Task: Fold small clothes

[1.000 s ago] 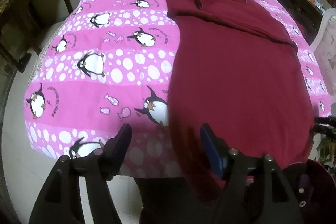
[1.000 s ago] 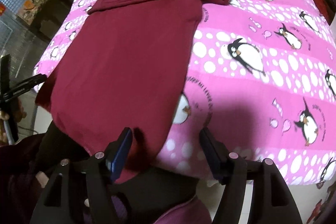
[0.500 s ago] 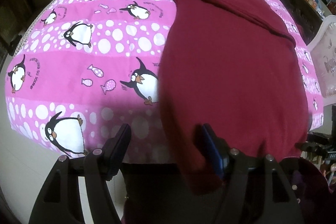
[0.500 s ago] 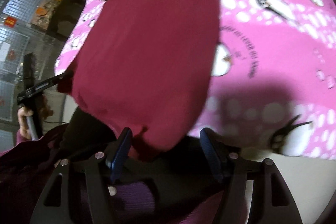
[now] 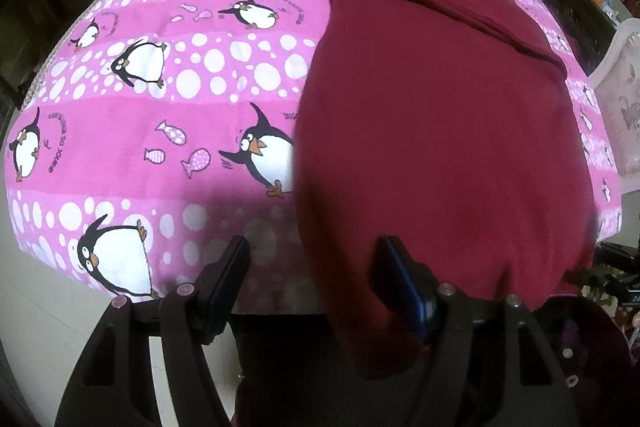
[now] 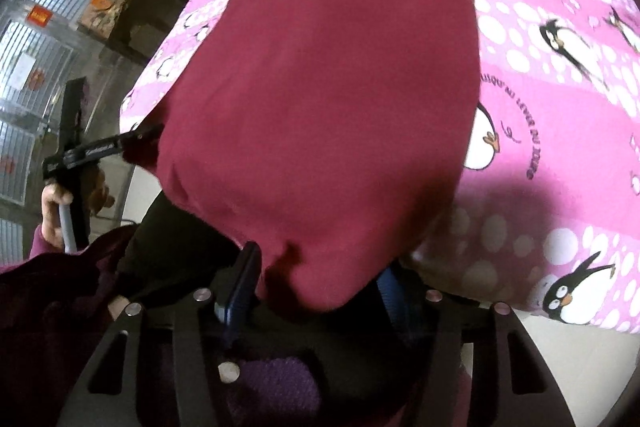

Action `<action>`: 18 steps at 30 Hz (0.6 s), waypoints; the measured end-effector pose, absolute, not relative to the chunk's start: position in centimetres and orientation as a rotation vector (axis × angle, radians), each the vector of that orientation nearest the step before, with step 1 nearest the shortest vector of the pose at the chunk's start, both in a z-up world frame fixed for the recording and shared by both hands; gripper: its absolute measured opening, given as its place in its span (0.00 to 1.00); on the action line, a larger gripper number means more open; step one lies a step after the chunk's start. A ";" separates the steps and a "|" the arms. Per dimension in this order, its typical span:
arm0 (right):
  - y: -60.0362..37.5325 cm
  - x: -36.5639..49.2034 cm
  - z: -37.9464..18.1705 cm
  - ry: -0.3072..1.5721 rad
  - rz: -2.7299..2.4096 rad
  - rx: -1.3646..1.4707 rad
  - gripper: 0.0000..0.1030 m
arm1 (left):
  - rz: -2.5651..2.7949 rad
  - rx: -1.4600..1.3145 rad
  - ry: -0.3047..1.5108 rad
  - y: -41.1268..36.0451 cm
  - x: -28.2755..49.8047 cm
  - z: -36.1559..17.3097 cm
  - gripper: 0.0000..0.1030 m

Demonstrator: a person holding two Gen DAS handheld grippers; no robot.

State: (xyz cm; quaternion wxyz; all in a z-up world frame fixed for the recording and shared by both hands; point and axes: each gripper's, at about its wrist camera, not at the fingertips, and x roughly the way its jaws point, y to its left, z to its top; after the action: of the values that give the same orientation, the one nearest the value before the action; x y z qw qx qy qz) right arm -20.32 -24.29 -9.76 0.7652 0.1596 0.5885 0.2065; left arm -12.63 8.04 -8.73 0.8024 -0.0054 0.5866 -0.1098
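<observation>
Pink penguin-print bed cover [image 5: 168,147] under a maroon shirt [image 5: 440,131], hem draped over the near edge. Left hand-held gripper [image 5: 316,267] apart, straddling the shirt's side edge. Right hand-held gripper [image 6: 320,291] closing around the hem corner, pads not visibly pressing.

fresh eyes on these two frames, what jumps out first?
The maroon shirt, laid flat along the bed with its hem hanging over the near edge. Under it, a loud pink penguin sheet fills the rest of both views. The right claw is closing with the hem's corner between its fingers; the left claw stands open at the hem's other corner.
</observation>
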 end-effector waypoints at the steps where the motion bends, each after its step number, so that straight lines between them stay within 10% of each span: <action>1: -24.2 -20.4 -9.7 1.274 0.450 0.342 0.61 | -0.236 -0.011 1.257 8.0 -12.6 -8.7 0.66; 15: -24.4 -20.3 -9.5 1.277 0.441 0.285 0.21 | -0.232 0.013 1.261 7.9 -12.6 -8.7 0.66; 18: -24.2 -20.3 -8.6 1.255 0.461 0.274 0.14 | -0.250 0.034 1.269 7.6 -12.8 -8.6 0.44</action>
State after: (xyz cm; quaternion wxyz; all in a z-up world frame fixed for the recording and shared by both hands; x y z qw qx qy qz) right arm -20.28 -24.24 -8.57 0.7759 0.1266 0.5800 0.2132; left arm -12.78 7.63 -8.63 0.7979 0.0157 0.5912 -0.1165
